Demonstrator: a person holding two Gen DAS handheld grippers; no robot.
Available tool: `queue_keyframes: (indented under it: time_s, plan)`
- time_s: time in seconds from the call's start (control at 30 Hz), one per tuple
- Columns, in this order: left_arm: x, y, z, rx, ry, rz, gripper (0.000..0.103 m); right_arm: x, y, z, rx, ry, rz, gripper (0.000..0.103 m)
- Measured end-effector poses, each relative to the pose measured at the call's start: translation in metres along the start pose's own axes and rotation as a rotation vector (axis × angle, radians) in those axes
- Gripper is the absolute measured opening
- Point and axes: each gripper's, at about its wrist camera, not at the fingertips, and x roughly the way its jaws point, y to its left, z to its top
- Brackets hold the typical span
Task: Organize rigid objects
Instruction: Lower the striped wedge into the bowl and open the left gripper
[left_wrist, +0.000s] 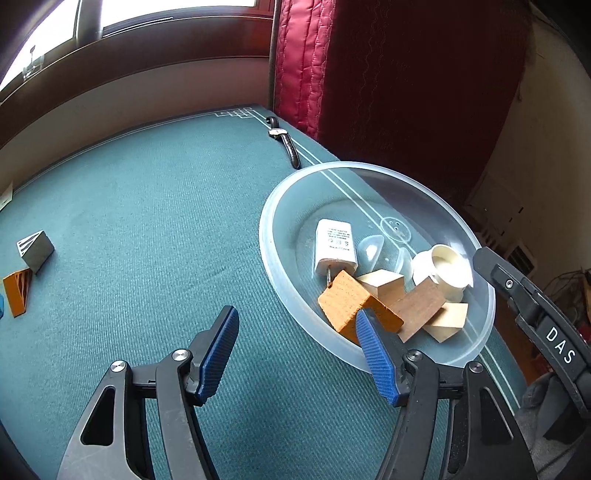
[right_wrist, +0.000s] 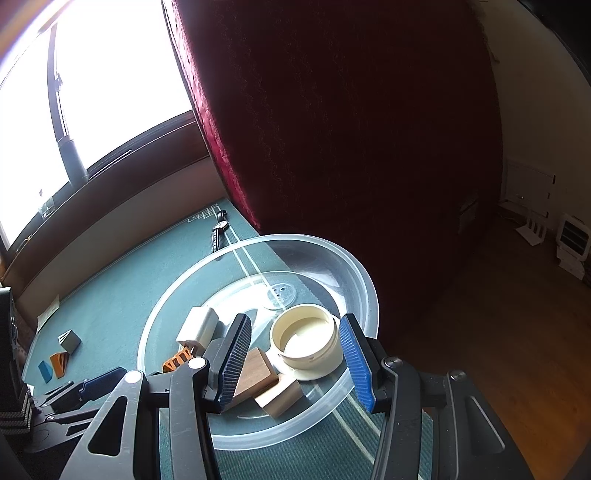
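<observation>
A clear plastic bowl (left_wrist: 280, 280) (right_wrist: 354, 273) sits at the right edge of the green table. It holds a white charger (left_wrist: 332, 243) (right_wrist: 197, 325), an orange block (left_wrist: 347, 299) (right_wrist: 177, 360), several wooden blocks (left_wrist: 421, 308) (right_wrist: 280, 398) and a cream round lid (left_wrist: 443, 271) (right_wrist: 306, 339). My left gripper (left_wrist: 297, 325) is open and empty, just left of the bowl. My right gripper (right_wrist: 297, 343) is open above the bowl, its fingers either side of the cream lid, apart from it.
A grey wedge (left_wrist: 37, 247) (right_wrist: 70, 339), an orange wedge (left_wrist: 18, 291) (right_wrist: 59, 363) and a blue piece (right_wrist: 45, 371) lie at the table's left. A wristwatch (left_wrist: 284, 142) (right_wrist: 219, 230) lies at the far edge. A red quilted curtain (left_wrist: 369, 74) hangs behind the bowl.
</observation>
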Motion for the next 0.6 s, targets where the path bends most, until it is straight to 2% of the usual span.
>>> queue_keyframes:
  time_s: [0.27,0.6]
  plan:
    - [-0.011,0.01,0.0,-0.027,-0.008,-0.007,0.067,-0.005,0.01,-0.002,-0.02,-0.008,0.017,0.053]
    - [-0.026,0.043,-0.007,-0.075,-0.033,0.072,0.067,-0.009,0.035,-0.012,-0.071,0.002,0.064,0.053]
